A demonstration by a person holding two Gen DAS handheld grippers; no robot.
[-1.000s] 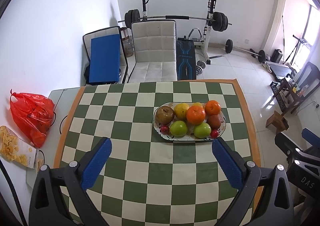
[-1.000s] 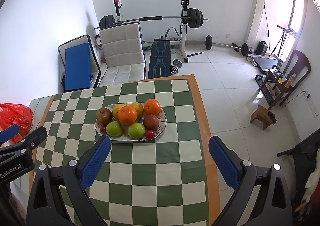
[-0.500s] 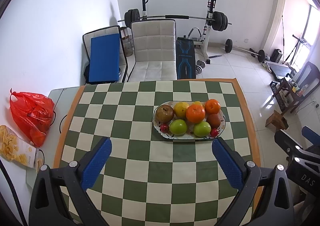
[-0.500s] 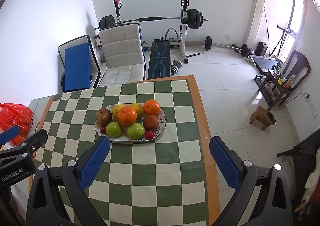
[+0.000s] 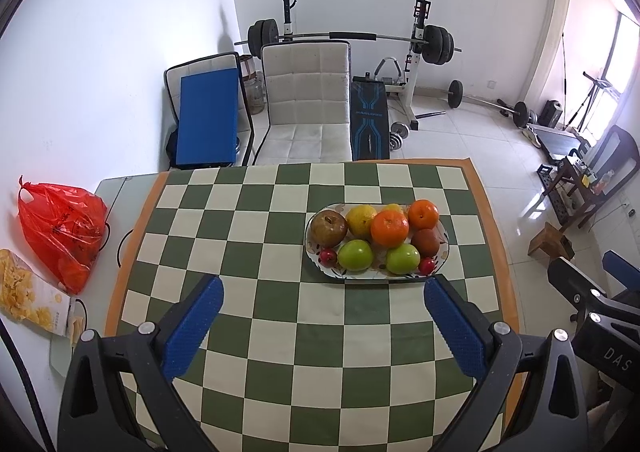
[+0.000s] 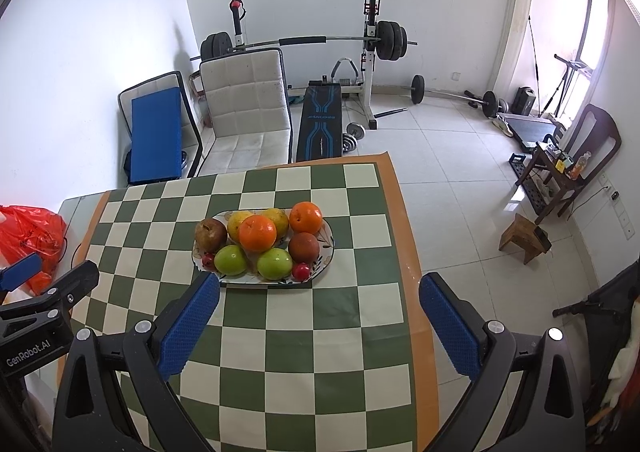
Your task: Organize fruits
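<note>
From the left wrist camera, the left gripper (image 5: 322,298) hangs above the green-and-cream checkered tablecloth (image 5: 280,332), its blue-padded tongs spread wide with nothing between them. The landmark is the oval patterned ceramic plate (image 5: 443,248), which lies on the cloth ahead of the tongs and towards the right-hand finger. On the plate sit a brown russet pear (image 5: 329,228) at the left end, two round oranges (image 5: 389,227) in the middle and at the far right, two green apples (image 5: 355,254) along the near edge, a yellow fruit behind, a dark reddish-brown fruit (image 5: 426,241) at the right, and two small red fruits (image 5: 328,257) at the near rim. Well to the left of the plate, off the cloth, lies a red plastic bag (image 5: 60,228).

From the right wrist camera, the right gripper (image 6: 319,302) also has its tongs parted and bare; its left finger tip lies just beside the near left end of the plate (image 6: 329,252), apart from it. The other gripper's black body shows far left of the plate.

All the fruit appears to be on the plate already, so this looks like either the very start or the finished end; the pictures cannot settle which. If more sorting is wanted, the next move calls for lowering one spread gripper over a single top fruit, such as an orange, and closing gently so neighbours do not roll.
</note>
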